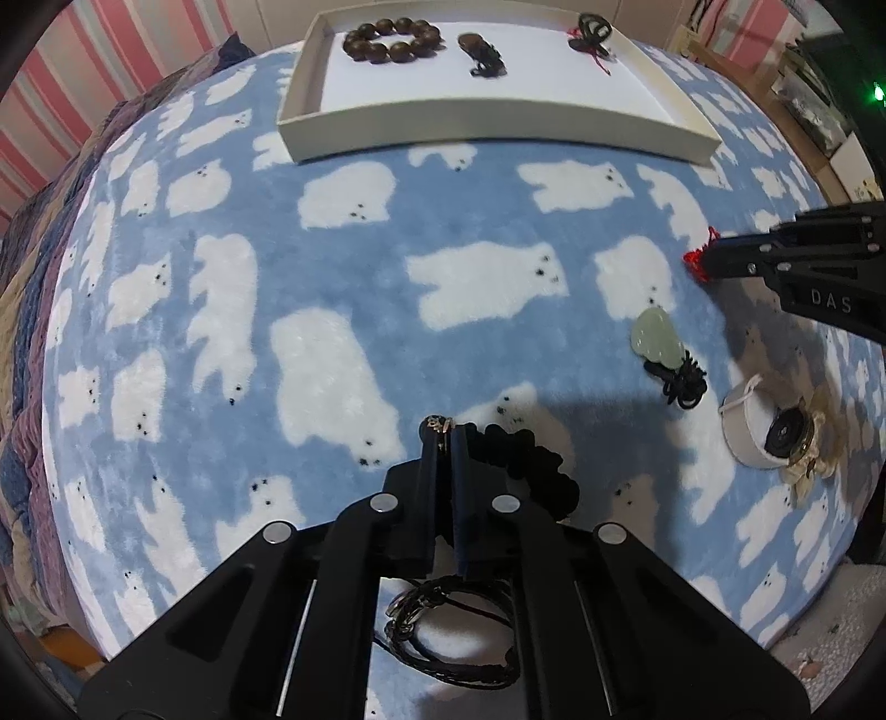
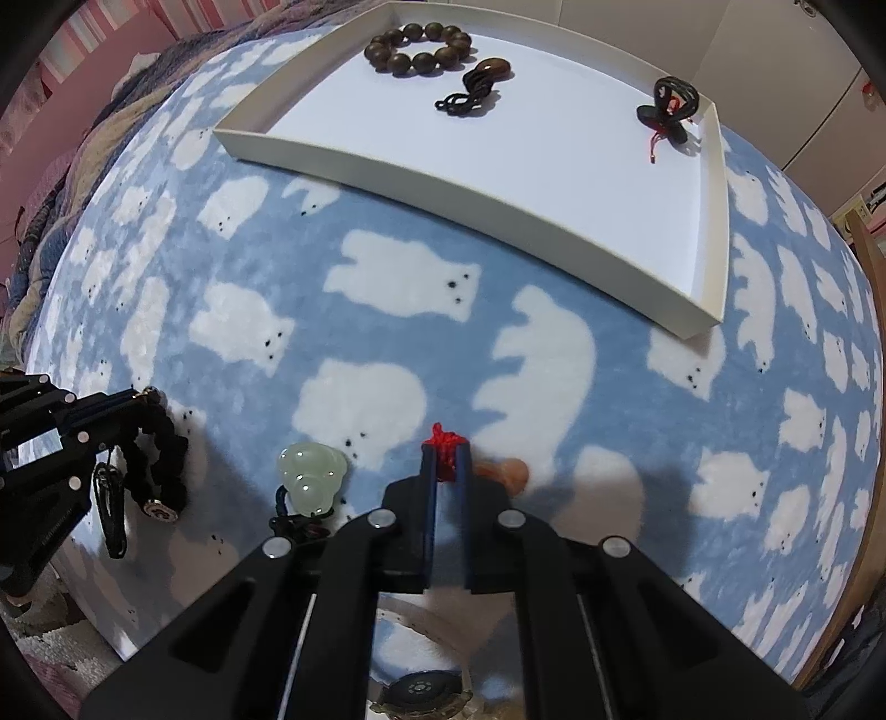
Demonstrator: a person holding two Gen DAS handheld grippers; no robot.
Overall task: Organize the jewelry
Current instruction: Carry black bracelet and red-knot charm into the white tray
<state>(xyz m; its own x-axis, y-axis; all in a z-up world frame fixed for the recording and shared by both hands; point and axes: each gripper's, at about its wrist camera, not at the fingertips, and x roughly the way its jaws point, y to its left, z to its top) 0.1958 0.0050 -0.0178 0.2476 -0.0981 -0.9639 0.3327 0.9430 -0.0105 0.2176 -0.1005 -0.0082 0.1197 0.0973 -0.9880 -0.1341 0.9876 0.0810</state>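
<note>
Both grippers are loaded over the bear-print blanket (image 1: pixel 343 288): the left gripper (image 1: pixel 443 437) has its jaws clenched on a black beaded bracelet (image 2: pixel 160 454), the right gripper (image 2: pixel 446 459) pinches a red cord (image 2: pixel 443 443), short of the white tray (image 2: pixel 387 177).

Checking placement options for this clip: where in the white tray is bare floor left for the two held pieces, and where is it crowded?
The white tray is bare across its whole near half and between the dark pendant and the black-and-red piece. Its far edge is crowded, notably around the wooden bead bracelet.
</note>
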